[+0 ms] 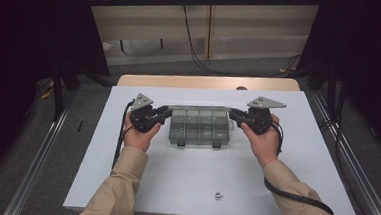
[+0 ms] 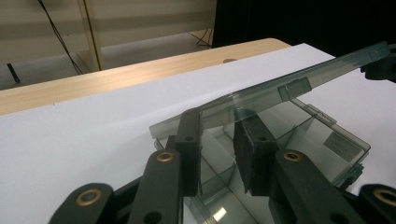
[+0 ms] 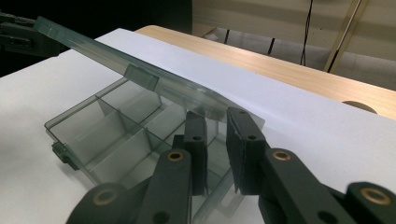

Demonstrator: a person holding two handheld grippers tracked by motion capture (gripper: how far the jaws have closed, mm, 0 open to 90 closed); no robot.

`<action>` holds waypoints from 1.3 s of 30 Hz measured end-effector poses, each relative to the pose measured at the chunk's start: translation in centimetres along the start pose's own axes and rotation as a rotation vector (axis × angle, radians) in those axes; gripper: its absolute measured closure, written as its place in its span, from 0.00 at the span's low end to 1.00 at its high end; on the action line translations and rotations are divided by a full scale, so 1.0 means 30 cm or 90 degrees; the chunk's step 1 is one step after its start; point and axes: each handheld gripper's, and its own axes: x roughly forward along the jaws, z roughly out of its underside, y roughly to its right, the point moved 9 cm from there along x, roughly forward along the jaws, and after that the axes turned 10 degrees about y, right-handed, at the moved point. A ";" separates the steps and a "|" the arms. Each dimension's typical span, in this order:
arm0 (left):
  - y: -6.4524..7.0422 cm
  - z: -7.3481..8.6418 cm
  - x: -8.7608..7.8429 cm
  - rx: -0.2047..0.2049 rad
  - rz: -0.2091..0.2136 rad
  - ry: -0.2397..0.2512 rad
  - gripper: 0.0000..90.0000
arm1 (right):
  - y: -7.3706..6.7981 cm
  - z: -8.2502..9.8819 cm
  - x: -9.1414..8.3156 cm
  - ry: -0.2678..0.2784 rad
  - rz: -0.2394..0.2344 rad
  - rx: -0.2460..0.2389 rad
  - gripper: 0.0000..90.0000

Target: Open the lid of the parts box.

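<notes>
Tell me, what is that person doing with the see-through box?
A person holds a gripper in each hand, one at each end of a clear plastic organizer box on a white table. The left gripper and the right gripper each pinch an end of the lid, which is tilted up partway. The compartments under it look empty. A small metal piece lies near the table's front edge.

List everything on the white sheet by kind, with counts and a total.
Clear compartment box, lid lifted partway: 1
Tongs at the box's lid: 2, the left tongs and the right tongs
Small metal piece near the front edge of the white sheet: 1
Total: 4
</notes>
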 end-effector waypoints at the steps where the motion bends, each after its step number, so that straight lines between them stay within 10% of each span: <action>1: 0.000 0.000 0.000 0.000 0.000 0.000 0.80 | 0.001 -0.001 0.002 0.002 0.000 0.002 0.87; 39: -0.060 -0.079 0.062 -0.013 -0.024 -0.008 0.90 | 0.074 -0.077 0.090 0.043 0.023 0.018 0.89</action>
